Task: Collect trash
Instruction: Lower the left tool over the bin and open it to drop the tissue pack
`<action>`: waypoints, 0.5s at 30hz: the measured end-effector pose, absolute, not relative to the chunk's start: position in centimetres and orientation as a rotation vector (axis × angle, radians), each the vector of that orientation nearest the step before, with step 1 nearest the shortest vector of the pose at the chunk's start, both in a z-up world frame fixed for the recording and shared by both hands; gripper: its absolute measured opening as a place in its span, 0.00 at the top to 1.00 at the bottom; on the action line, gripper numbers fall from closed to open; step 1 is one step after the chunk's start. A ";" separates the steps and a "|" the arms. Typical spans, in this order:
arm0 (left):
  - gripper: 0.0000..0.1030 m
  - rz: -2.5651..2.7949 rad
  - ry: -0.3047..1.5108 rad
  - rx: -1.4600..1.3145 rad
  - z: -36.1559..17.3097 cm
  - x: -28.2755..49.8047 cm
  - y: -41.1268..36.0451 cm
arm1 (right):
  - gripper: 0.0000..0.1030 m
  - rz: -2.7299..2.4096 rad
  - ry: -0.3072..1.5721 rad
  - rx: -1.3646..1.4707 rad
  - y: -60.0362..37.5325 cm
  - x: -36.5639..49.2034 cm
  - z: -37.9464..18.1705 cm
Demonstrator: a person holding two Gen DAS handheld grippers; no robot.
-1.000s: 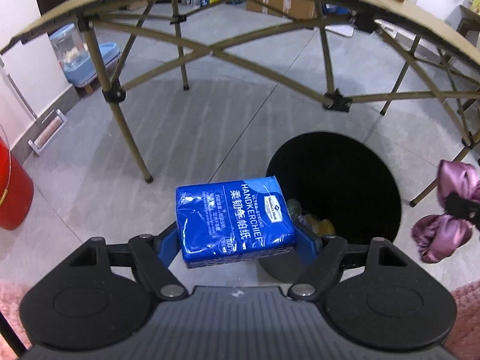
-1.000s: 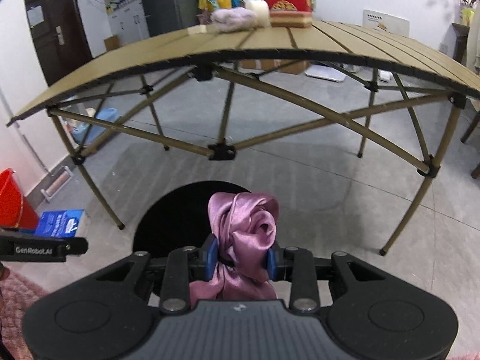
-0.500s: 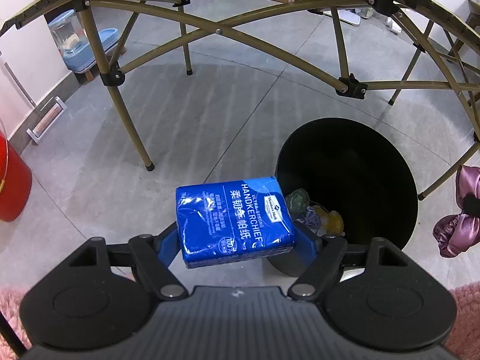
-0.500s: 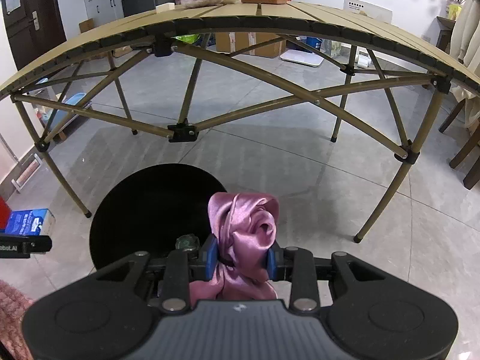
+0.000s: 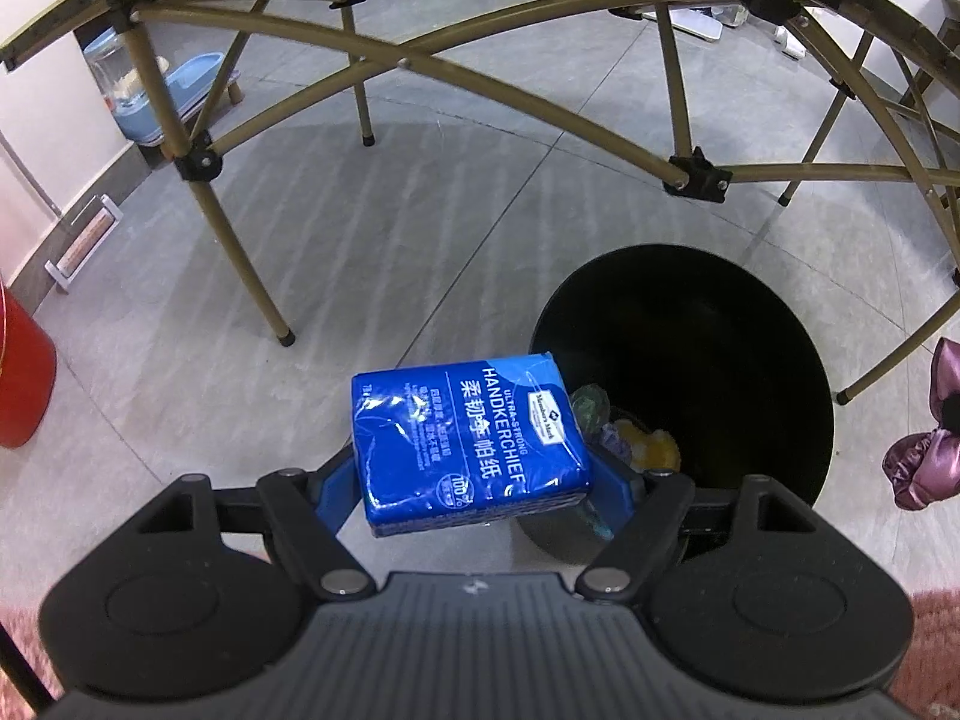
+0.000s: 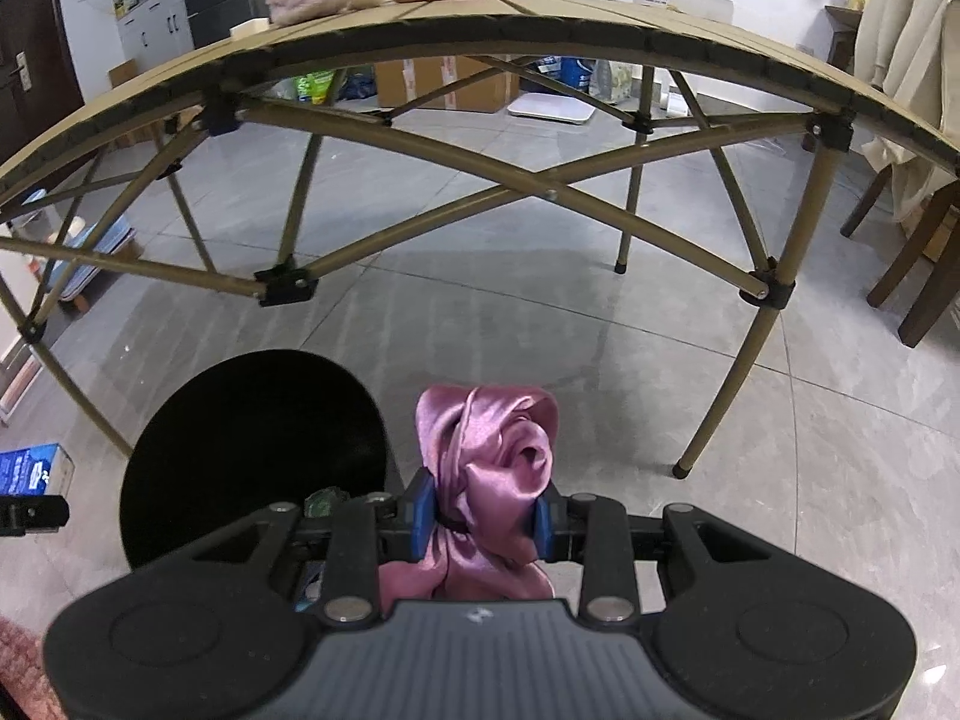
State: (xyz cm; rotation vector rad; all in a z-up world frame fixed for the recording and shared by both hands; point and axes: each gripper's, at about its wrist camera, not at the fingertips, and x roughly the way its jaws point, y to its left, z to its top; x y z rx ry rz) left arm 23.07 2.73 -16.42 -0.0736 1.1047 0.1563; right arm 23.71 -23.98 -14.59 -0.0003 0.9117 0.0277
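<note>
Both hands are closing in on the black bin (image 5: 690, 384) now: in the left wrist view its mouth has swung from half-hidden behind the pack to wide open just ahead, with a few scraps of rubbish showing at the bottom. The left tongs (image 5: 474, 480) are clamped on the blue tissue pack (image 5: 465, 438), which hangs over the near left edge of the rim rather than squarely above the opening. The right tongs (image 6: 483, 519) are squeezed tight on the pink satin cloth (image 6: 489, 480), and that view has tipped downward too, the bin (image 6: 252, 450) looming larger at lower left with the cloth just beside its rim, probably not yet over it, though the fisheye makes that hard to judge. The folding surface (image 6: 540, 18) stands beyond. Neither item is released, so the drop looks like the next step, after a little more carry.
</note>
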 end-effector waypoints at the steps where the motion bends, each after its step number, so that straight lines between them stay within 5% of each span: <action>1: 0.25 0.157 1.102 -0.068 -16.4 23.4 2.4 | 0.70 0.025 0.911 -0.001 -24.1 23.9 -14.7; 15: 0.25 0.085 1.103 -0.066 -16.7 27.5 -2.2 | 0.70 0.018 0.911 0.024 -24.8 26.4 -16.3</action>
